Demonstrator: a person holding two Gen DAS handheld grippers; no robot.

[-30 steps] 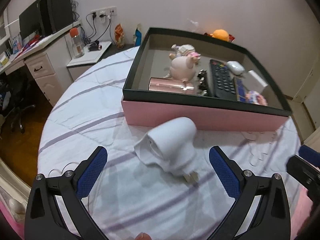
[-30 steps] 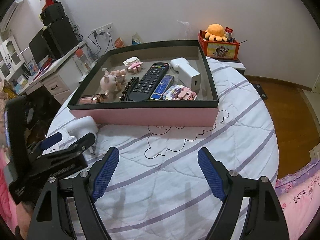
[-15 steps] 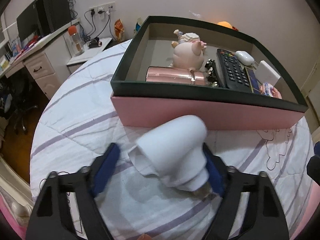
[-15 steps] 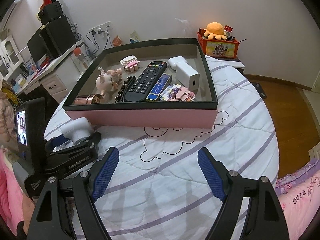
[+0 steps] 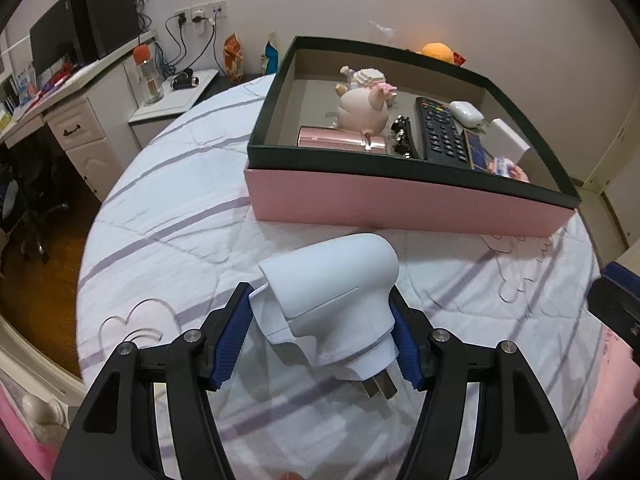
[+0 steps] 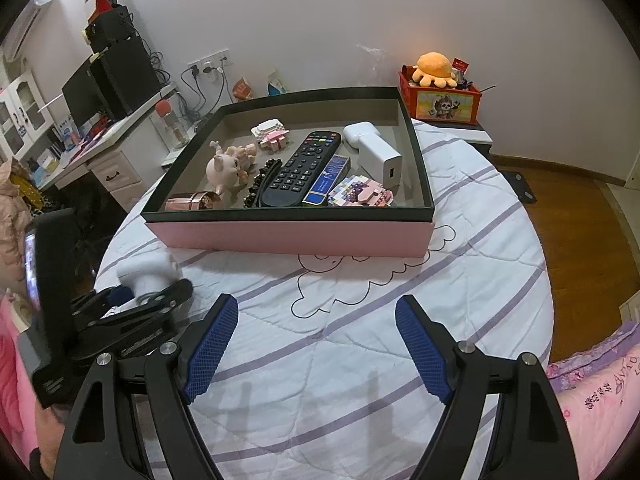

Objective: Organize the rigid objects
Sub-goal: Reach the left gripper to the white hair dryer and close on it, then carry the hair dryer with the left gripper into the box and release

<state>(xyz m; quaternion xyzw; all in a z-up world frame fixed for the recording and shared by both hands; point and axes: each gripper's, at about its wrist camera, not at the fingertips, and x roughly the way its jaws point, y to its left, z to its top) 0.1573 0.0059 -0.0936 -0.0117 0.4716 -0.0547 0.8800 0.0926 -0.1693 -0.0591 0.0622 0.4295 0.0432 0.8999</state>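
Left gripper (image 5: 322, 338) finally grabs the white plug adapter (image 5: 332, 304)

Its fingers have just been closing and now pinch the adapter; the right gripper's (image 6: 316, 350) fingers hang wide, empty. Pink box (image 6: 288, 236) next, probably.

Bare quilt (image 6: 320, 332) lies open ahead; the pink box (image 6: 292, 236) wall blocks beyond.

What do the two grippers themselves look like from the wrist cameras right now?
Both match. The left gripper and right gripper each have two glossy black plastic fingers with cut-out slots and silver pivot screws. The fingertips carry blue textured pads. In the right view, the left gripper's black body bears small white lettering, too blurred to read. No cables or sleeves show.
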